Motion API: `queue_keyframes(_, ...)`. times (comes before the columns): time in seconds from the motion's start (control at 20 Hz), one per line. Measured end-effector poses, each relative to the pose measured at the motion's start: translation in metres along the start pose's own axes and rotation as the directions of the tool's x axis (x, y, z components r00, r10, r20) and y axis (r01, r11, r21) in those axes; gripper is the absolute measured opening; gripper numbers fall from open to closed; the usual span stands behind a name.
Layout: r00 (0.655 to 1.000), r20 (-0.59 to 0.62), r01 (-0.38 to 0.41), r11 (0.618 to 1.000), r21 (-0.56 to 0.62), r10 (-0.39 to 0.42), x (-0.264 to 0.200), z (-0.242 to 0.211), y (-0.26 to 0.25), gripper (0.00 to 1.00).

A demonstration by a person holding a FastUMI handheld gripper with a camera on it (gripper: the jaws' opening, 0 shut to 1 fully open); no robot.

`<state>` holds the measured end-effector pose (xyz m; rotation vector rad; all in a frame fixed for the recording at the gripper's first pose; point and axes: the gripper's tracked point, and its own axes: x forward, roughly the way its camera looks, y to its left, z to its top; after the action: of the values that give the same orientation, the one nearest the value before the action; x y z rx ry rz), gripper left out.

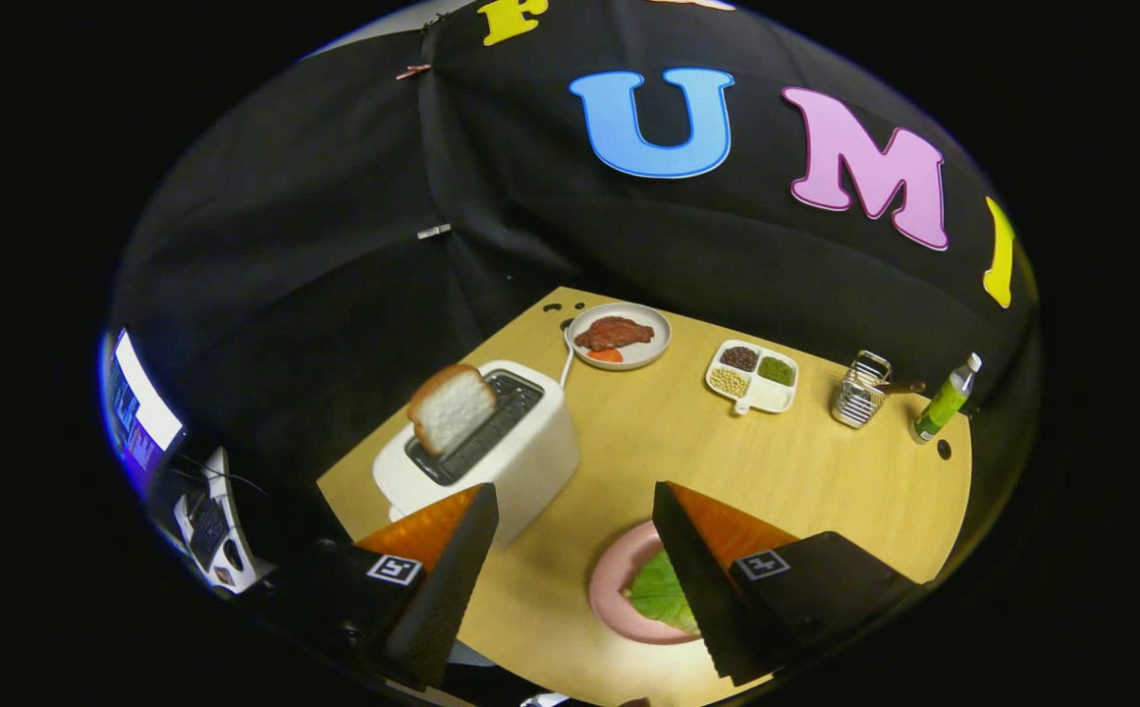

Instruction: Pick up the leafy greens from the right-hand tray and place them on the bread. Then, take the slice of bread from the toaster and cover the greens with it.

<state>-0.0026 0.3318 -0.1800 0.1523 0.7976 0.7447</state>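
Observation:
My gripper [574,525] is open, held well above the wooden table [825,462], with nothing between its fingers. A green leaf [661,596] lies on a pink plate [611,586] beside the right finger [697,579], which covers part of both. Any bread under the leaf is hidden. A white toaster [515,452] stands just ahead of the left finger [452,579]. A slice of bread [450,407] sticks up out of its near slot, tilted.
Beyond the toaster is a white plate [650,352] with a piece of meat [614,333] and an orange slice. To its right stand a white divided tray [754,377] with beans, a wire holder [861,391] and a green bottle [944,401]. A monitor [137,407] glows off the table's left.

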Motion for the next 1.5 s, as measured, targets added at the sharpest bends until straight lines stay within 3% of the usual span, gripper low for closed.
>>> queue_keyframes(0.35, 0.998, 0.005, -0.056, 0.996, 0.062, 0.056, 0.067, 0.038, 0.093, 0.99)
queue_keyframes(0.6, 0.998, -0.038, 0.049, 0.997, 0.055, -0.047, 0.114, 0.036, 0.102, 0.99)
queue_keyframes(0.75, 0.993, -0.069, 0.101, 0.99, 0.099, -0.094, 0.134, 0.031, 0.103, 0.91)
queue_keyframes(1.0, 0.976, -0.133, 0.19, 0.973, 0.132, -0.173, 0.152, 0.021, 0.098, 0.91)
queue_keyframes(1.15, 0.965, -0.149, 0.24, 0.959, 0.152, -0.218, 0.162, 0.018, 0.089, 0.74)
queue_keyframes(1.35, 0.944, -0.201, 0.304, 0.928, 0.217, -0.262, 0.158, 0.005, 0.083, 0.2)
queue_keyframes(1.5, 0.946, -0.211, 0.297, 0.917, 0.265, -0.245, 0.156, 0.007, 0.082, 0.13)
